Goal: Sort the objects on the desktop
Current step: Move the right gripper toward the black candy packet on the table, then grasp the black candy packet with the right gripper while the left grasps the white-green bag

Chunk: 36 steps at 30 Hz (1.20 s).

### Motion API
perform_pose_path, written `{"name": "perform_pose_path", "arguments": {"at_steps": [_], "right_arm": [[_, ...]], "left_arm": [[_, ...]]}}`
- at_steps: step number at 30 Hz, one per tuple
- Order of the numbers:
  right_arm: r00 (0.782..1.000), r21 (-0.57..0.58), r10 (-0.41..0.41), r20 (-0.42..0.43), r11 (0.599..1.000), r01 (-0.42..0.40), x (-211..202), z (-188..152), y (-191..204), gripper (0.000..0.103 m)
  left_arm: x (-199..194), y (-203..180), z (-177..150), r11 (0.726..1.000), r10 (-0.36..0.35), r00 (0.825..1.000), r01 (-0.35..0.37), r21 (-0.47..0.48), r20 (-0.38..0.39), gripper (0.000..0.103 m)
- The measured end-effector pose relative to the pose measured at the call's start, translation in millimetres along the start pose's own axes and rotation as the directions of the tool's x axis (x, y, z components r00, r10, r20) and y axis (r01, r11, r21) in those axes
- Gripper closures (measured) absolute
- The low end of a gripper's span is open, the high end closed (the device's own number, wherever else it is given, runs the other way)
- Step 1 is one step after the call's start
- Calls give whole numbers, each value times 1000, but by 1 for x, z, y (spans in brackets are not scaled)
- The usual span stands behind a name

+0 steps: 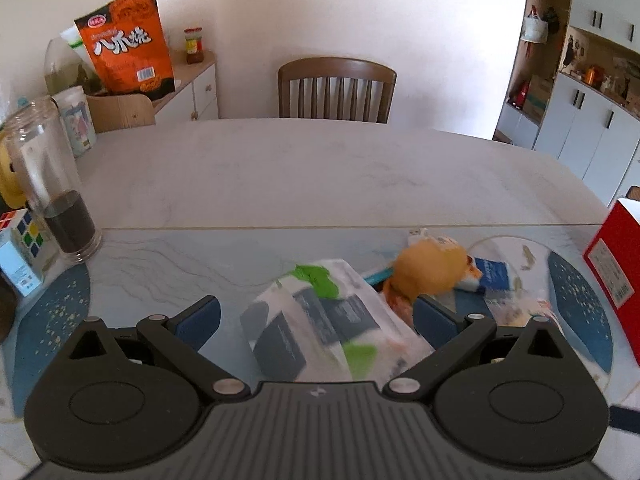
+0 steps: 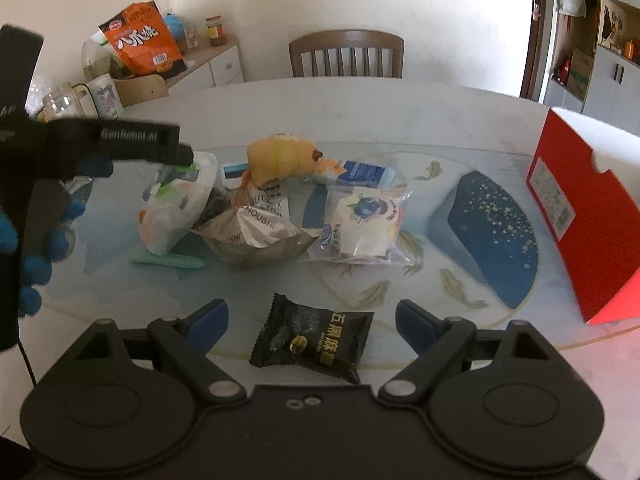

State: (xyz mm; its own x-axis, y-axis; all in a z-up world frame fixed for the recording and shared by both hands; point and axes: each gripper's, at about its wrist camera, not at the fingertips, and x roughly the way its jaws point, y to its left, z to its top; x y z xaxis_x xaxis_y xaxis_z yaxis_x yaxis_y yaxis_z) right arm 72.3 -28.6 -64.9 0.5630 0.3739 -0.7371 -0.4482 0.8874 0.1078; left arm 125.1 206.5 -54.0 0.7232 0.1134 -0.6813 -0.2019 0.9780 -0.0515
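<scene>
A heap of desktop items lies mid-table. My left gripper (image 1: pixel 316 316) is open, its jaws either side of a white packet with green and dark print (image 1: pixel 320 320), which also shows in the right wrist view (image 2: pixel 176 208). Behind it sits a yellow plush toy (image 1: pixel 430 268) (image 2: pixel 280 158). My right gripper (image 2: pixel 312 322) is open just above a black snack packet (image 2: pixel 316 338) near the table's front edge. A crumpled silver bag (image 2: pixel 256 236), a clear bag with a blueberry bun (image 2: pixel 364 220) and a mint-green strip (image 2: pixel 168 260) lie in the heap.
A red box (image 2: pixel 580 216) stands at the right. A glass jar (image 1: pixel 52 188), a Rubik's cube box (image 1: pixel 20 244), a mug (image 1: pixel 78 120) and an orange snack bag (image 1: pixel 128 44) stand at the left. A chair (image 1: pixel 336 88) stands behind the table (image 1: pixel 300 172).
</scene>
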Motion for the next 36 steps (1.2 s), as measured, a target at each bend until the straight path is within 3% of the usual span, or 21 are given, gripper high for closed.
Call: {"name": "perform_pose_path", "arguments": {"at_steps": [9, 14, 21, 28, 30, 31, 32, 36], "right_arm": [[999, 3, 0, -40, 1000, 1, 20, 3, 5, 12], [998, -7, -12, -62, 1000, 11, 31, 2, 6, 12], [994, -14, -35, -101, 999, 34, 43, -2, 4, 25], [992, -28, -45, -116, 999, 42, 44, -3, 4, 36], [993, -35, -49, -107, 998, 46, 41, -2, 5, 42], [993, -38, -50, -105, 998, 46, 40, -2, 5, 44], [993, -39, -48, -107, 998, 44, 40, -2, 4, 45], [992, -53, -55, -110, 997, 49, 36, -1, 4, 49]], "left_arm": [[34, 12, -7, 998, -53, 993, 48, -48, -110, 0], [43, 13, -12, 998, -46, 990, 41, -44, -135, 0], [48, 16, -15, 998, -50, 990, 44, -50, -131, 2], [41, 23, -12, 992, -70, 993, 59, -108, -99, 36], [39, 26, -11, 990, -77, 993, 65, -123, -92, 48], [36, 27, -10, 989, -79, 993, 67, -133, -84, 65], [34, 28, -10, 988, -80, 994, 69, -140, -72, 75], [27, 32, -7, 987, -82, 995, 73, -146, -51, 91]]}}
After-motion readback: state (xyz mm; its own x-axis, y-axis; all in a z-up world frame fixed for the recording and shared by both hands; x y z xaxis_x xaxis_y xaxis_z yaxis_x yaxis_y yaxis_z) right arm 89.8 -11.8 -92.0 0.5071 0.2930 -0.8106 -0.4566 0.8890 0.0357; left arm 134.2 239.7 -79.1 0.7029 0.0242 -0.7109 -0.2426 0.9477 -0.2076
